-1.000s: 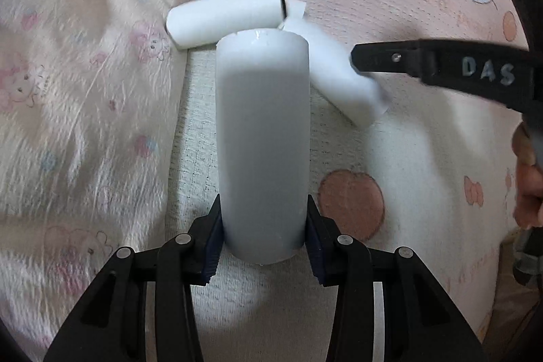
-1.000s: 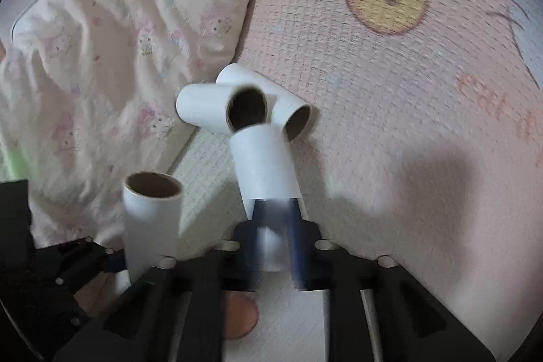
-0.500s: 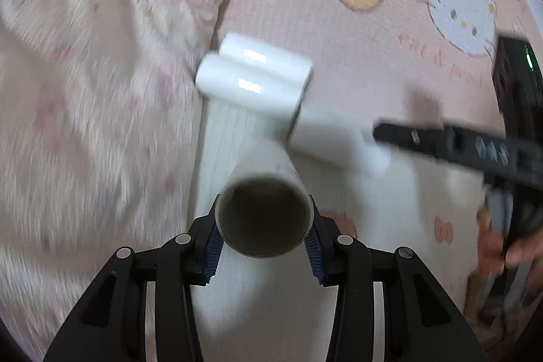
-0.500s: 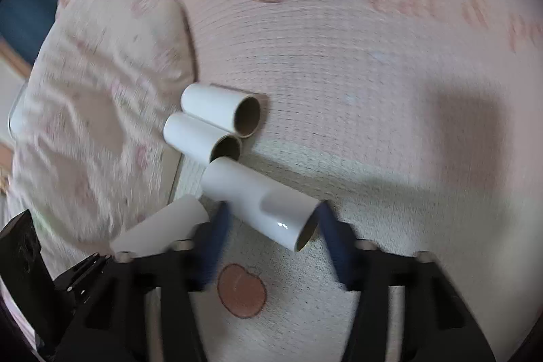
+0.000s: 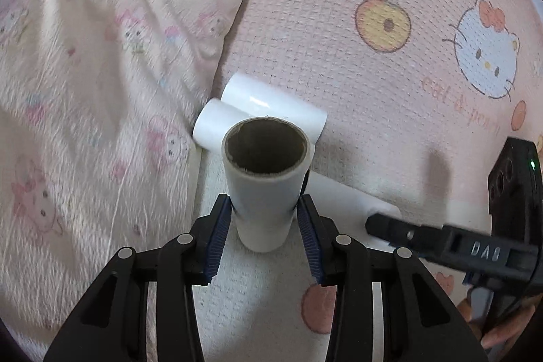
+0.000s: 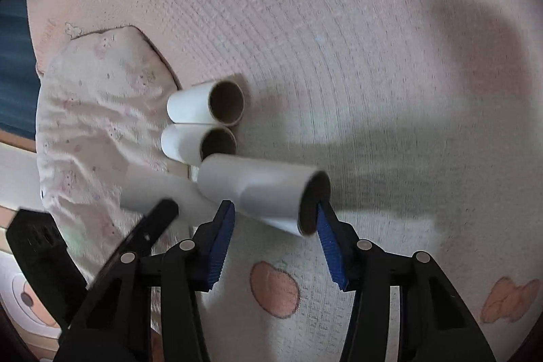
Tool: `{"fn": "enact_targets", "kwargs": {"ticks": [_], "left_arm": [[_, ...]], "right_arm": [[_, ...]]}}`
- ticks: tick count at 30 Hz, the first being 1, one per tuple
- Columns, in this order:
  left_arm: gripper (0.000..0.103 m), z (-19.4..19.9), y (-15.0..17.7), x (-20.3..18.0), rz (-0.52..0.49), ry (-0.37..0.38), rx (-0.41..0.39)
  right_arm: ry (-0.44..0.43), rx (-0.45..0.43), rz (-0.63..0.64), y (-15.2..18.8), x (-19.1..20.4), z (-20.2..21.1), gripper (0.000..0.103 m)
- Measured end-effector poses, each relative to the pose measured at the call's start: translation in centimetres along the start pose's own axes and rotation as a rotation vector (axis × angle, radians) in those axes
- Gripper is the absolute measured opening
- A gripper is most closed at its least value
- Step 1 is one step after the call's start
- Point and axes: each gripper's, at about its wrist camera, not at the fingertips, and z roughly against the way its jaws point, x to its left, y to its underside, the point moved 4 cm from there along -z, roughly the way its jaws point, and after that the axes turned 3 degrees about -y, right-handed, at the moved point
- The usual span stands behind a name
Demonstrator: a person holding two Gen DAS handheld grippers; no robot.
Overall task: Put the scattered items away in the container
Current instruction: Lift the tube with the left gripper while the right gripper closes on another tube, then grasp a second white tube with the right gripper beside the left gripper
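Observation:
My left gripper [image 5: 264,216] is shut on a white cardboard tube [image 5: 266,189], held off the bed with its brown open end towards the camera. Two more tubes [image 5: 271,111] lie side by side behind it, against the pillow. Another tube [image 6: 261,192] lies slantwise between the blue pads of my right gripper [image 6: 275,214]. Those jaws are closing, and both pads touch the tube near its open end. In the right wrist view the left gripper's tube [image 6: 152,192] shows blurred at the left. No container is in either view.
A pale pillow [image 5: 101,73] with small pink prints lies to the left on a pink bed mat [image 5: 373,63] printed with a cat face and fruit. A person's hand [image 5: 502,331] holds the right gripper at the lower right. The bed's edge [image 6: 17,158] shows far left.
The left gripper rose with its tube, which now shows its open end. The right gripper, shut a second ago, opened, rolled, sank around the lying tube and narrowed onto it.

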Motion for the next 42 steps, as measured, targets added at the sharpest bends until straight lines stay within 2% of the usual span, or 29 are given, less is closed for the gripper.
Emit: {"fn": "enact_targets", "kwargs": {"ticks": [2,8,11,15,18,22,25,32,34,37,39,42], "left_arm": [[0.044,-0.6,-0.1,-0.3,-0.016,-0.002,0.007],[0.044,-0.9,-0.1,-0.5,-0.015,0.046,0.029],[0.044,-0.4,0.2,-1.0,-0.022,0.061,0.030],[0.044,0.8,0.7,-1.7,-0.023,0.106,0.052],[0.044,0.8,1.5,-2.7,-0.081,0.158,0.139],[0.044,2.1,3.0,-3.5,-0.132,0.161,0.154],[0.044,2.8,4.1,-3.5,-0.158,0.132,0.164],[0.044,4.6,6.5,-2.6,-0.159,0.068,0.200],[0.044,5.1,7.3,-2.3,-0.154,0.076,0.228],[0.044,5.4,8.0,-1.9,-0.122,0.129,0.276],[0.044,4.8,8.3,-1.7,-0.117,0.114,0.337],[0.044,4.1,8.1,-1.6,-0.129,0.092,0.356]], "right_arm": [[-0.019,-0.037,0.005,0.3,0.1,0.4,0.023],[-0.054,-0.088,0.016,0.8,1.0,1.6,0.012],[-0.045,-0.113,0.032,1.7,1.7,2.6,0.010],[-0.026,-0.154,-0.037,3.5,1.0,4.0,0.009],[-0.021,-0.175,-0.097,5.0,0.2,5.2,0.009],[-0.014,-0.206,-0.141,7.7,-0.8,7.2,0.009],[0.059,-0.220,-0.117,9.7,-1.0,8.5,0.009],[0.126,-0.230,-0.057,13.4,-0.6,10.9,0.009],[0.123,-0.248,-0.044,14.2,-0.4,11.9,0.009],[0.109,-0.248,-0.014,14.8,0.2,12.6,0.009],[0.149,-0.249,0.032,14.7,0.5,13.0,0.009],[0.196,-0.234,0.084,13.9,0.4,13.1,0.011]]}}
